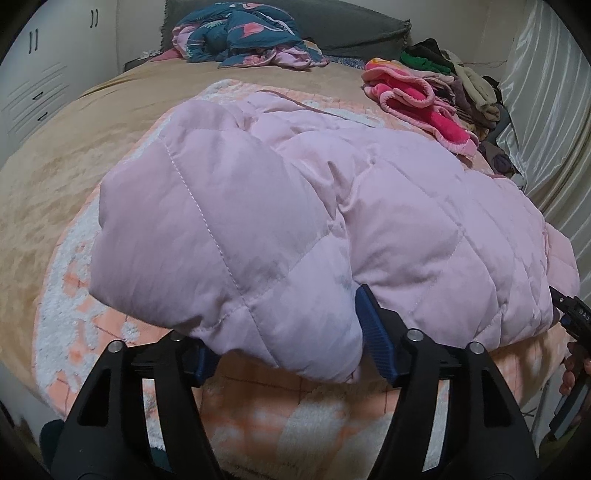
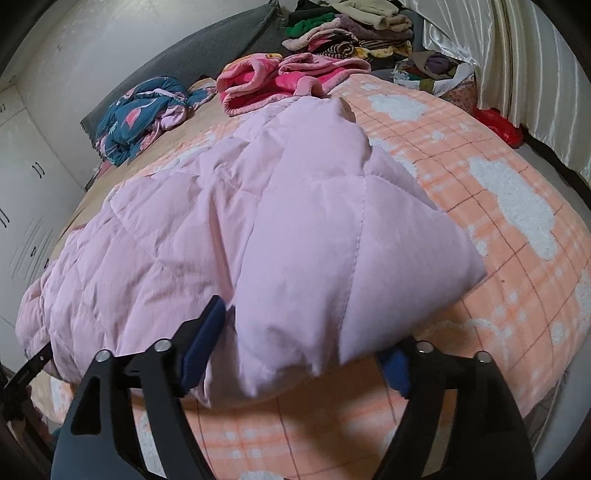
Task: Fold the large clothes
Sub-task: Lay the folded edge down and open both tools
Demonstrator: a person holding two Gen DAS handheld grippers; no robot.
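A pale pink quilted jacket [image 1: 303,206] lies in a puffy heap on the orange checked blanket [image 1: 258,417] near the bed's front edge. My left gripper [image 1: 288,350] has its blue-padded jaws set wide around the jacket's near left corner, with the padded fabric bulging between them. In the right wrist view the same jacket [image 2: 258,236] fills the middle. My right gripper [image 2: 299,354] likewise straddles the near right corner, with its jaws wide and fabric between the pads. The right gripper's tip shows at the far right of the left wrist view [image 1: 570,310].
A blue patterned garment [image 1: 243,33] lies by the grey headboard cushion [image 1: 343,26]. A pink fleece piece [image 1: 413,103] and a pile of folded clothes [image 2: 354,33] sit at the bed's far right. Satin curtains [image 2: 517,74] hang on the right. White wardrobes [image 1: 40,74] stand on the left.
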